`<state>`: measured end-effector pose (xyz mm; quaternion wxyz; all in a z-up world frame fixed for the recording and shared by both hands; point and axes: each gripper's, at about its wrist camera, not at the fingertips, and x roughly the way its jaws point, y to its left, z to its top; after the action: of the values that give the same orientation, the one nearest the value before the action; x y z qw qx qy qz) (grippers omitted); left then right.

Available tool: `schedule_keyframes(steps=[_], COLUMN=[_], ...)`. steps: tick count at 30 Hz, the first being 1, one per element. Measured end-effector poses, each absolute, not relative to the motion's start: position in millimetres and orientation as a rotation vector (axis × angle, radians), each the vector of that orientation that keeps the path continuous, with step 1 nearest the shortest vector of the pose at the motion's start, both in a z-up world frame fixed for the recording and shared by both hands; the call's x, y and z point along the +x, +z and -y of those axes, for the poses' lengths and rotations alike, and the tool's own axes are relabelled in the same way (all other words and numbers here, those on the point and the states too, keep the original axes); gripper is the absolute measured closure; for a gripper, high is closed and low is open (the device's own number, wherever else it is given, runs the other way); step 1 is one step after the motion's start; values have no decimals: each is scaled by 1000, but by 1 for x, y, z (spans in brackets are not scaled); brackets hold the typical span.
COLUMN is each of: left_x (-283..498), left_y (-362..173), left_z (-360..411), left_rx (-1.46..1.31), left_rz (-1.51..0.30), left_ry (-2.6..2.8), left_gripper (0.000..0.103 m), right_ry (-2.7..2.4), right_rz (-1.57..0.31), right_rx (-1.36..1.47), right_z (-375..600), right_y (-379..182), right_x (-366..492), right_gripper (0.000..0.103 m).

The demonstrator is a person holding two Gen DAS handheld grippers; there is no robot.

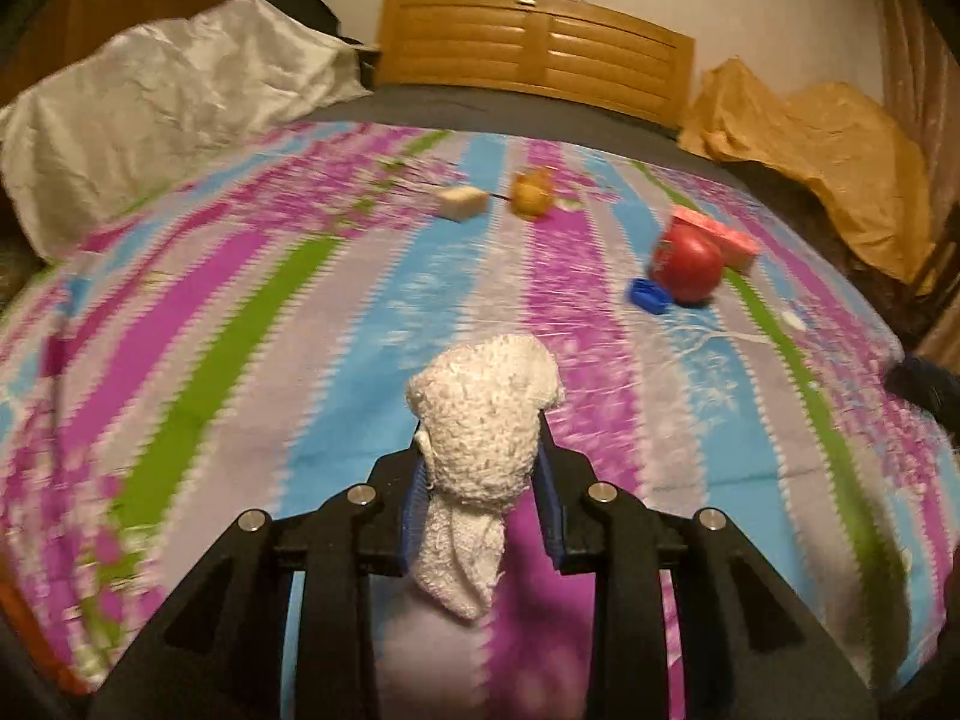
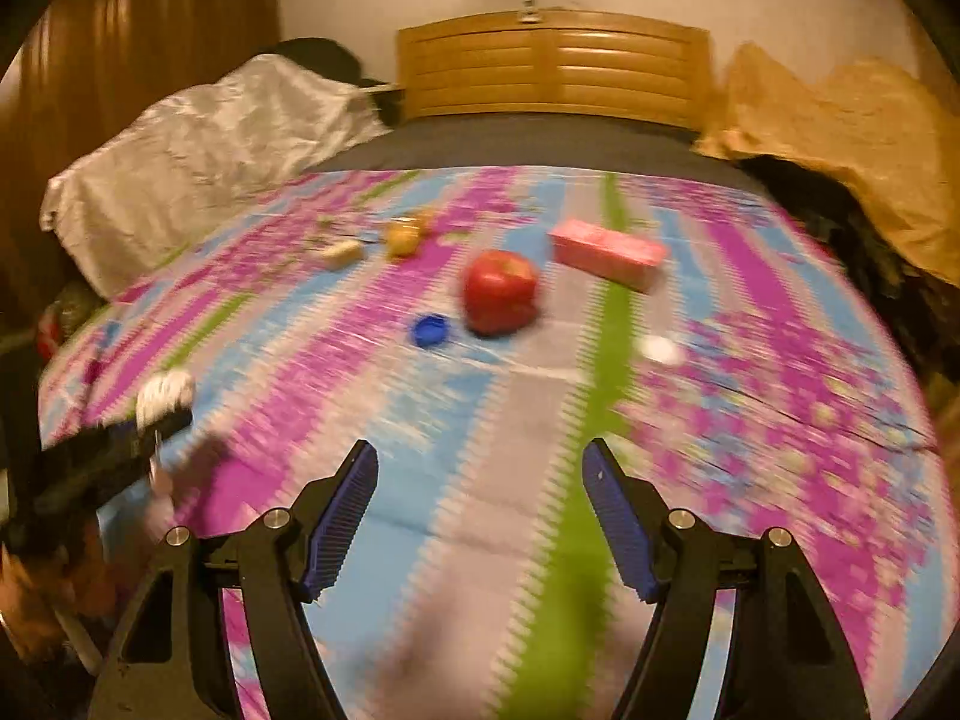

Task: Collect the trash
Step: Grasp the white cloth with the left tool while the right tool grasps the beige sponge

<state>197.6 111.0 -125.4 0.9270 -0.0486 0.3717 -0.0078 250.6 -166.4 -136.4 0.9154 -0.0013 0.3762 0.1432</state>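
My left gripper [image 1: 483, 450] is shut on a crumpled white paper towel [image 1: 486, 408], held above the striped bed cover [image 1: 240, 312]. The right wrist view shows that gripper [image 2: 120, 450] at the left edge with the white wad [image 2: 165, 396] at its tip. My right gripper [image 2: 480, 462] hangs open over the cover with nothing between its blue pads. Ahead lie a blue bottle cap [image 2: 431, 330], a red apple [image 2: 501, 291], a pink box [image 2: 606, 252], a small white disc [image 2: 660, 349], a yellow lump [image 2: 405, 235] and a beige block [image 2: 343, 253].
A wooden headboard [image 1: 534, 48] stands at the far end of the bed. White crumpled fabric [image 1: 150, 102] is piled at the far left and tan fabric [image 1: 810, 138] at the far right. The bed's right edge drops off near a dark object [image 1: 918, 378].
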Motion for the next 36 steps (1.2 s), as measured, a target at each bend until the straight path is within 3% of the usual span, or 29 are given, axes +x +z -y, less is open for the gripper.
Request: schedule_keyframes(steps=[8, 18, 19, 20, 23, 28, 36], left_x=[176, 197, 199, 200, 204, 206, 189], left_y=[-109, -117, -119, -120, -123, -120, -104], left_z=[-136, -167, -170, -171, -176, -170, -133], left_rx=[-129, -190, -192, -190, -182, -145, -57], left_rz=[-721, -702, -703, -705, -710, -707, -764], left_ry=[21, 38, 43, 49, 68, 71, 50], left_gripper=[74, 74, 74, 74, 74, 74, 74], right_ry=[622, 508, 479, 445, 497, 576, 383], right_rz=[-814, -964, -1005, -1003, -944, -888, -952], right_rx=[-99, -329, -337, -356, -257, -45, 19], right_z=[12, -88, -90, -88, -72, -11, 102], right_y=[-136, -217, -230, -237, -222, -176, -136], right_x=[414, 568, 577, 579, 557, 437, 218], right_gripper=[31, 27, 34, 51, 59, 60, 60])
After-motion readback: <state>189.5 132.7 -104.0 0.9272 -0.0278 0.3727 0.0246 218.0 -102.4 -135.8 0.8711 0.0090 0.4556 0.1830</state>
